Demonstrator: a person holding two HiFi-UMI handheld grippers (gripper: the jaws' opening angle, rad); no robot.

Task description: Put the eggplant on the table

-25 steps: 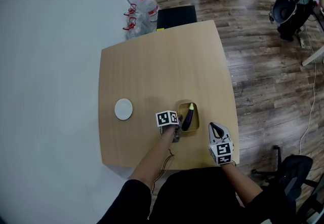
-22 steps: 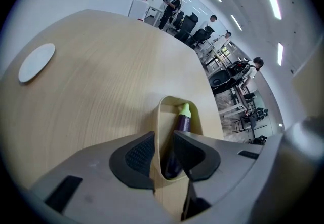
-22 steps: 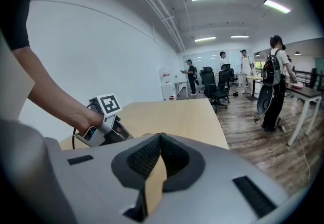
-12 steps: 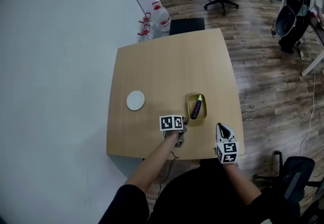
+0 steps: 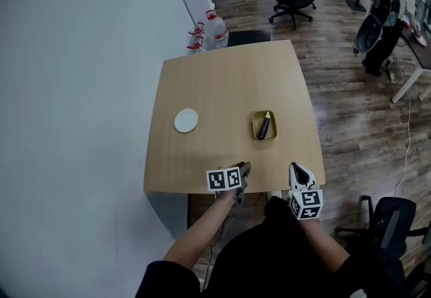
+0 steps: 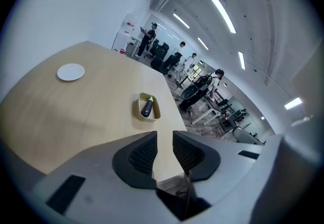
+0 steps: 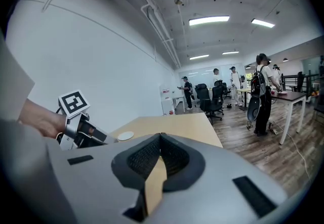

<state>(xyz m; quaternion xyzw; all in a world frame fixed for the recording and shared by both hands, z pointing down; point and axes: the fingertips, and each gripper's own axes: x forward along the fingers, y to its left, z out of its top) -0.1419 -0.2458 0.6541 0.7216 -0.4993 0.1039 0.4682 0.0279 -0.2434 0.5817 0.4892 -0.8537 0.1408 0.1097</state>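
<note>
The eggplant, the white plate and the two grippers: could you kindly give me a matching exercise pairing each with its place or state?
Things:
1. eggplant
2. white plate
3. left gripper
4. right gripper

Places or states:
A. fingers closed together, nothing held
B. lying in the yellow tray
C. fingers a little apart, nothing held
D. flat on the table, left of the tray

Pairs: 1-B; 2-D; 3-C; 4-A

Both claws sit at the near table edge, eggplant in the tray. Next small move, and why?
Probably ease the left gripper forward toward the eggplant: its claw is apart and empty, the tray lies straight ahead, and the right gripper is shut.
</note>
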